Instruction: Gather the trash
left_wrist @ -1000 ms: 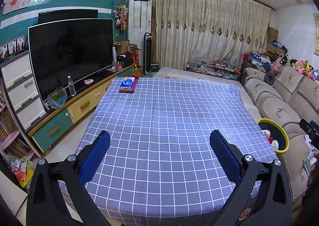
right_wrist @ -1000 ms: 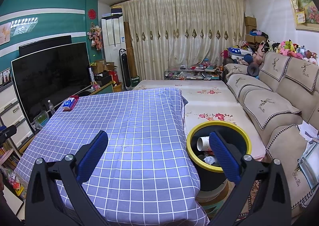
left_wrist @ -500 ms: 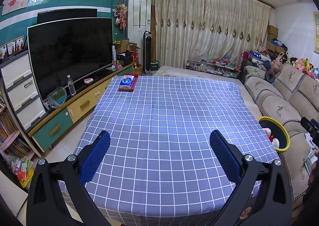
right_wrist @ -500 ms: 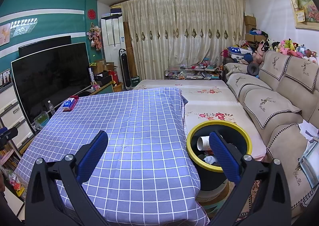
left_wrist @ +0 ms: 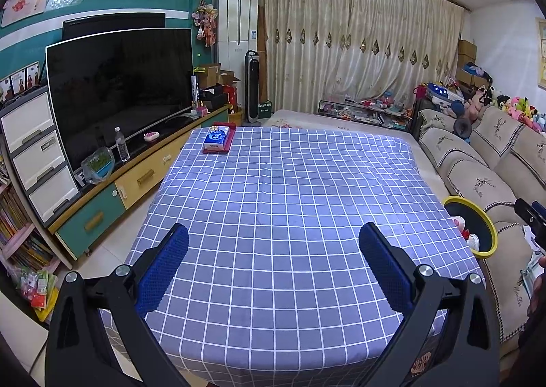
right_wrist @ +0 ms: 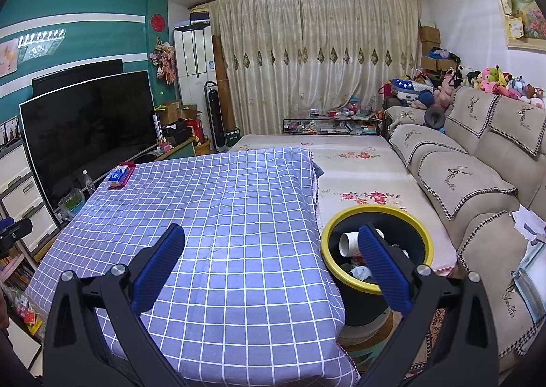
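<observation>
A black trash bin with a yellow rim [right_wrist: 377, 214] stands beside the table's right edge; it holds a white paper cup [right_wrist: 348, 243] and other scraps. It also shows in the left wrist view [left_wrist: 488, 226] at the right. My left gripper [left_wrist: 273, 250] is open and empty above the near part of the checked tablecloth [left_wrist: 290, 189]. My right gripper [right_wrist: 273, 254] is open and empty over the table's near right corner, its right finger [right_wrist: 382, 267] in front of the bin. A tissue pack on a red tray [left_wrist: 217, 140] lies at the table's far left corner.
A TV [left_wrist: 116, 87] on a low cabinet [left_wrist: 136, 175] runs along the left. A beige sofa [right_wrist: 477, 182] lines the right, with a floral mat [right_wrist: 358, 162] beside the table. Curtains and clutter fill the back.
The left wrist view has pulled back and up a little, so the table looks slightly farther. The right gripper has barely moved. Both grippers stay open.
</observation>
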{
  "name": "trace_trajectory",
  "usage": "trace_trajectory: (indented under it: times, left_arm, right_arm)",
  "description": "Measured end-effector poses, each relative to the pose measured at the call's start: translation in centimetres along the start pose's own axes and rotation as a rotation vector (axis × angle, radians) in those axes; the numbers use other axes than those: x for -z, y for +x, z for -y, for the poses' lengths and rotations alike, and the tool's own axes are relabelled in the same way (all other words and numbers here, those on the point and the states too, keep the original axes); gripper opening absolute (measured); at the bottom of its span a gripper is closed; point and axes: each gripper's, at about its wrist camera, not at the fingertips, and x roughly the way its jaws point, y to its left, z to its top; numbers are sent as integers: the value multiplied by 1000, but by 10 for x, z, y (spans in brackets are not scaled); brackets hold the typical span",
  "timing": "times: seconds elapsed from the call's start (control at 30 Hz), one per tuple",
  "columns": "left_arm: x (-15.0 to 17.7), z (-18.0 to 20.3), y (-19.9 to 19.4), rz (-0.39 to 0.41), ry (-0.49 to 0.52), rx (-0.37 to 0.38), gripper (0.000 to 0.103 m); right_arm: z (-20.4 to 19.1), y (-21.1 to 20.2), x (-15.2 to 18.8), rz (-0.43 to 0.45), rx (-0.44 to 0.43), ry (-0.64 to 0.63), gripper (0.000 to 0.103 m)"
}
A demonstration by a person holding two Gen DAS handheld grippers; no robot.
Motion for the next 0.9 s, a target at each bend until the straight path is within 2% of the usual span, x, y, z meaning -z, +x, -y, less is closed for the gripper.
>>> trace_trajectory:
  times: [0.37, 0.57, 0.67, 0.73, 0.9]
  left_arm:
    - [-2, 4, 16, -48, -24, 46, 98]
    - [-12, 8, 28, -29, -17, 68, 98]
    - [-25, 9, 53, -36, 14, 54, 98]
    - [-36, 4, 89, -82, 14, 31, 98]
    - [-54, -12, 182, -165, 32, -35, 98]
  right_arm:
    - [2, 5, 4, -11, -1, 3, 97]
    - [2, 15, 4, -29, -6, 4, 97]
    - [-2, 32, -6, -37, -16, -16, 97]
    - [-9, 52, -14, -57, -15, -39, 97]
    - [-43, 137, -40, -136, -76, -92, 97]
